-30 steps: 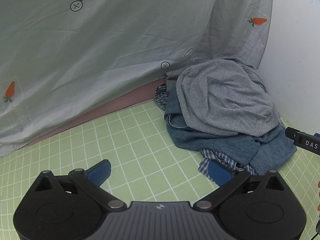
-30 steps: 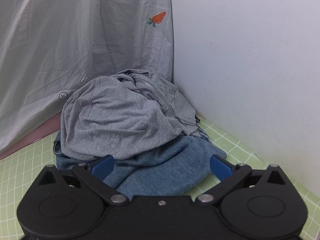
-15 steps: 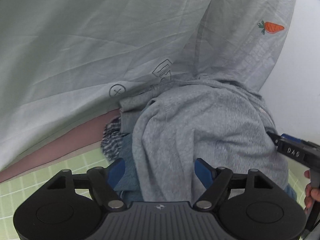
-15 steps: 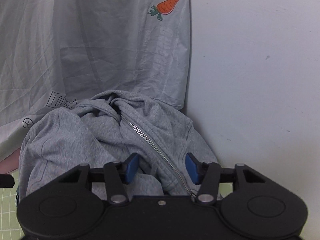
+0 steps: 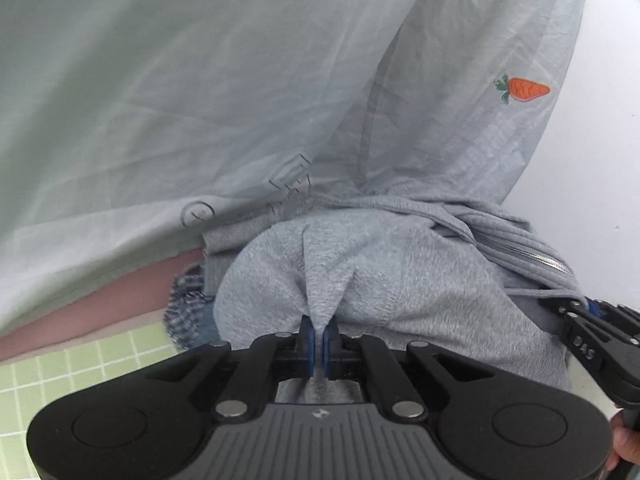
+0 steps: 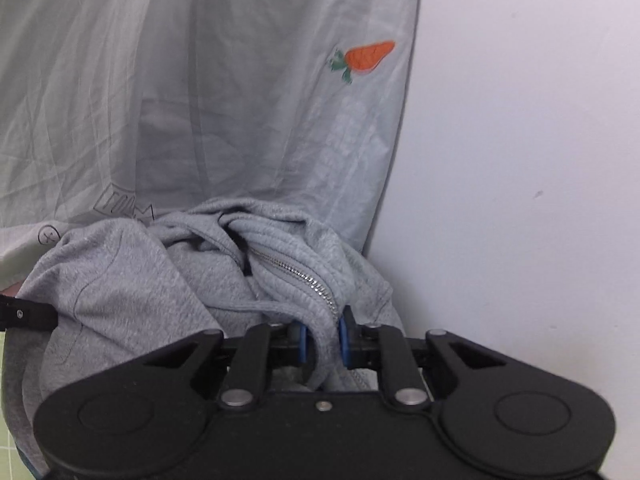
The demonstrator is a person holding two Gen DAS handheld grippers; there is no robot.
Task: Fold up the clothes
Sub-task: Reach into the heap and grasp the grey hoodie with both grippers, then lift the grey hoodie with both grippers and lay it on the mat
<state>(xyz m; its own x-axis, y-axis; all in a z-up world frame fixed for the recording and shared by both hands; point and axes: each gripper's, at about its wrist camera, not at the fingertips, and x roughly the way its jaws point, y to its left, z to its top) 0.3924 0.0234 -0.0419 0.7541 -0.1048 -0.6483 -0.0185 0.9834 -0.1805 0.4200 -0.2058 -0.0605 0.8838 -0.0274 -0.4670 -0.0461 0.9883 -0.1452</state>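
Observation:
A grey zip-up hoodie lies crumpled on top of the clothes pile in the corner; it also shows in the right wrist view. My left gripper is shut on a pinched fold of the hoodie's body. My right gripper is shut on the hoodie's ribbed edge beside the silver zipper. The right gripper also shows at the right edge of the left wrist view. A blue checked garment pokes out under the hoodie at the left.
A pale grey sheet with carrot prints hangs behind the pile. A white wall stands at the right. A green gridded mat covers the surface at the lower left, with a pink strip behind it.
Both grippers moved in onto the pile and closed from open: the left onto a fold of the hoodie, the right onto its zipper edge.

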